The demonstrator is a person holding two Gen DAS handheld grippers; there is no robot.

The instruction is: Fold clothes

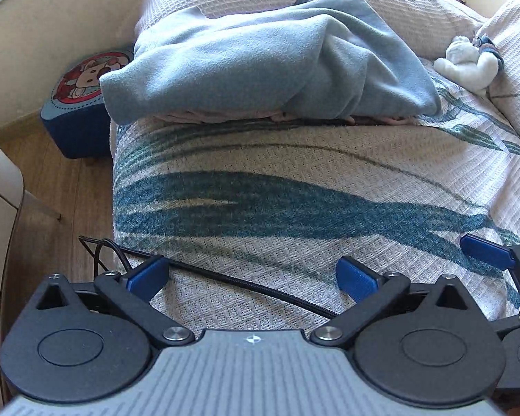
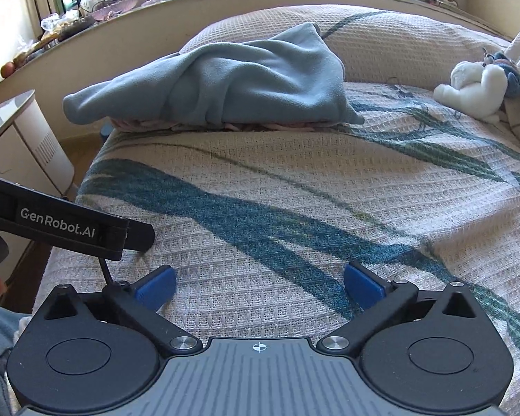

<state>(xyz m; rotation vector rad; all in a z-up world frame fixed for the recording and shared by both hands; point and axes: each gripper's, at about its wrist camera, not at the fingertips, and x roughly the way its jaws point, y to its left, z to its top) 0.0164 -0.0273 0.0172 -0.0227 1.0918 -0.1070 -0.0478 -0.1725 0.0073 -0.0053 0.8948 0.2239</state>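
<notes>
Blue pads tip both fingers of the left gripper [image 1: 253, 277], which fills the bottom of the left wrist view with its jaws spread wide and nothing between them but the bedspread [image 1: 294, 180] below. A thin black cable [image 1: 246, 286] runs slantwise across the gap between the fingers, lying on the weave. At the lower right edge of that same view one blue-padded finger of the right gripper [image 1: 487, 251] pokes in, just beside the left one.

In the right wrist view the right gripper [image 2: 260, 286] likewise stands spread wide, empty, pointing down at the bedspread [image 2: 329, 180]. From the left edge of this view a black bar printed "GenRobot.AI" [image 2: 57, 223] reaches over the cloth, near the right gripper's left finger.

The bedspread is a cream waffle weave with long teal leaf streaks, and it covers the bed across the middle of both frames. Well apart from both grippers, in the upper middle of each frame, the light blue fleece garment [image 1: 260, 66] lies in a rumpled heap [image 2: 218, 83] on top of a flatter pinkish layer of cloth [image 1: 225, 115] whose edge shows beneath it. A white stuffed toy [image 1: 468, 60] lies at the upper right, beside a pillow [image 2: 478, 85]. At the left of the left wrist view a blue stool with a cartoon top [image 1: 83, 104] stands on the wooden floor [image 1: 62, 190], beside the bed.
</notes>
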